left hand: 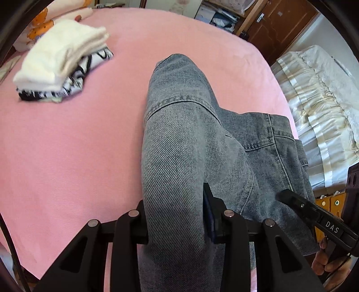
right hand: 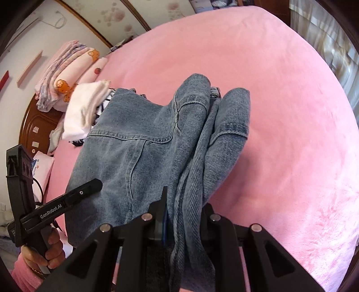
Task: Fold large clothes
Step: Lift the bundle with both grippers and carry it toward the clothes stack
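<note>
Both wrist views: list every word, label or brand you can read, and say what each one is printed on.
"DAS": on the right gripper, seen from the left wrist.
"GenRobot.AI": on the left gripper, seen from the right wrist.
Small print on the white packet by the headboard: too blurred to read.
Denim garment: no readable label.

you look across a bed (left hand: 78,134) covered in a pink fleece sheet, lit by soft daylight. behind it runs a carved wooden headboard (right hand: 33,125) against a wall with floral wallpaper (right hand: 116,15). a brown wooden door (left hand: 278,24) stands past the far corner, and cream ruffled bedding (left hand: 318,101) lies beside the bed.
</note>
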### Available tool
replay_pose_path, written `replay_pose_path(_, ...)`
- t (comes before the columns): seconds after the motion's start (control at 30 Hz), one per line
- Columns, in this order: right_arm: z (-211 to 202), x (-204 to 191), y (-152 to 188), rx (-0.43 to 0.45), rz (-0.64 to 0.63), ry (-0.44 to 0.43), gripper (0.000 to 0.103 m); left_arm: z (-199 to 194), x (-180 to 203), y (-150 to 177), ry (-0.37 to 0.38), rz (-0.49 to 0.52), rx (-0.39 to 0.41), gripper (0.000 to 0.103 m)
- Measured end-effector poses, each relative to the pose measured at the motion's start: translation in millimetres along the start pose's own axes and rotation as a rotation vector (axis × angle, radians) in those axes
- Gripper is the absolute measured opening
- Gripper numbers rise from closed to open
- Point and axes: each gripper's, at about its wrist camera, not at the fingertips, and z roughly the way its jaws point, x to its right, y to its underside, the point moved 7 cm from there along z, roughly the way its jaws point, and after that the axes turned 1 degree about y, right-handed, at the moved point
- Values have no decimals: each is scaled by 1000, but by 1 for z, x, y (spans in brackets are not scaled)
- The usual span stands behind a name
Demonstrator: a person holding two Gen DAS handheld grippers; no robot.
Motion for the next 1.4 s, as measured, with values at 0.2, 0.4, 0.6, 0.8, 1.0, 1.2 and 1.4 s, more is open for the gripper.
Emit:
replay_pose_path(0.2,-12,-53,-18,58,-39,-5,17,-40,-43,-33,30,19,44,33)
replay_pose_path(0.4,-10,-127,-45,113,-34,-11,17,-84,-103,-94,20,75,97,33)
replay_pose_path(0.6,12,-210,-85,160,-25,-59,17,-127,-171,-160,-17,99,169,33)
replay_pose_path(0.8,37,-291,-137,212,-61,-93,17,-159,-246,-231,-34,95,235,33)
replay_pose_path(1.0,78,-364,-186,244,-94,-115,17,-165,-321,-299,-62,114,267,33)
replay_pose_path(1.2,147,-410,-227,237,-113,-149,17,-129,-382,-356,-119,132,258,33)
replay_pose_path(1.4,237,-418,-245,188,-117,-140,17,-44,-444,-372,-136,71,165,33)
